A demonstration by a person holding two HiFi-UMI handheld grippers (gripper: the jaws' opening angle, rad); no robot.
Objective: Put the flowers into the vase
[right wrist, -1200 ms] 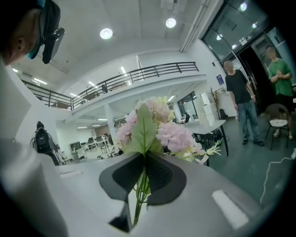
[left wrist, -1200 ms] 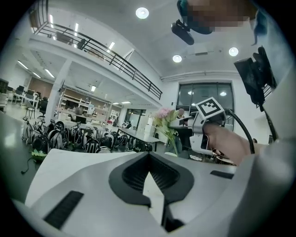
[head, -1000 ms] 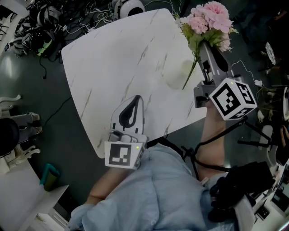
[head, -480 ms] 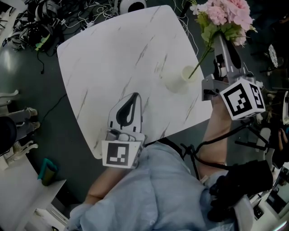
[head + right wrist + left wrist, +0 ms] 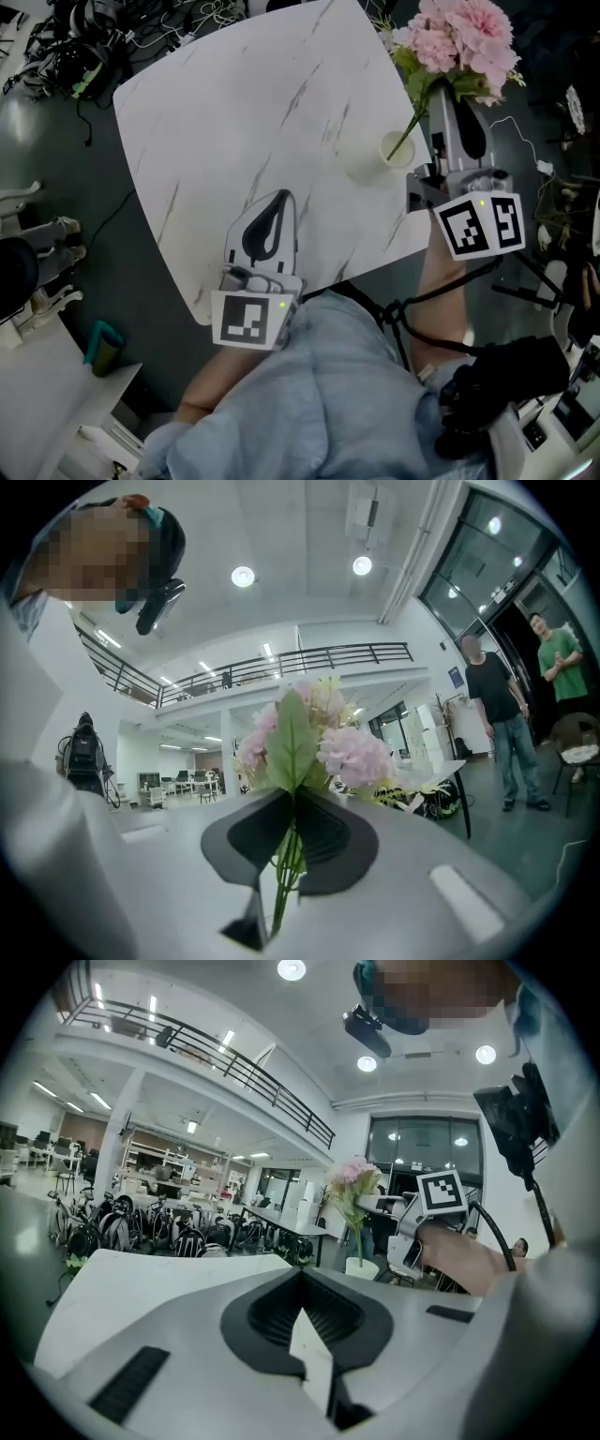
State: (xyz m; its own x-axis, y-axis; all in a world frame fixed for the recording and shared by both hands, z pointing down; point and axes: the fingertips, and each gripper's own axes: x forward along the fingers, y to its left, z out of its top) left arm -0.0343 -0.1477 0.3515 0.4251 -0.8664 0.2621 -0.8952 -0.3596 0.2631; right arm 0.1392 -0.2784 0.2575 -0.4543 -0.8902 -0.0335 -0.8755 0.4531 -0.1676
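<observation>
A bunch of pink flowers (image 5: 466,39) with green stems is held in my right gripper (image 5: 442,94), which is shut on the stems beside the table's right edge. The stems slant down-left and end at the mouth of the small pale vase (image 5: 397,148) on the white marble table (image 5: 244,122). How deep they reach is hidden. In the right gripper view the stems (image 5: 284,860) pass between the jaws and the blooms (image 5: 356,754) stand beyond them. My left gripper (image 5: 281,197) lies shut and empty over the table's near edge. Its view shows the flowers (image 5: 351,1183) and vase (image 5: 361,1267) at the far right.
Cables and gear (image 5: 75,56) lie on the floor past the table's far-left corner. White furniture (image 5: 37,394) and a teal object (image 5: 101,342) stand at the lower left. Two people (image 5: 497,710) stand far off in the right gripper view.
My right gripper has sunk with the flowers, bringing the stem ends from beside the vase to its mouth. Its marker cube has turned. The left gripper has dipped slightly.
</observation>
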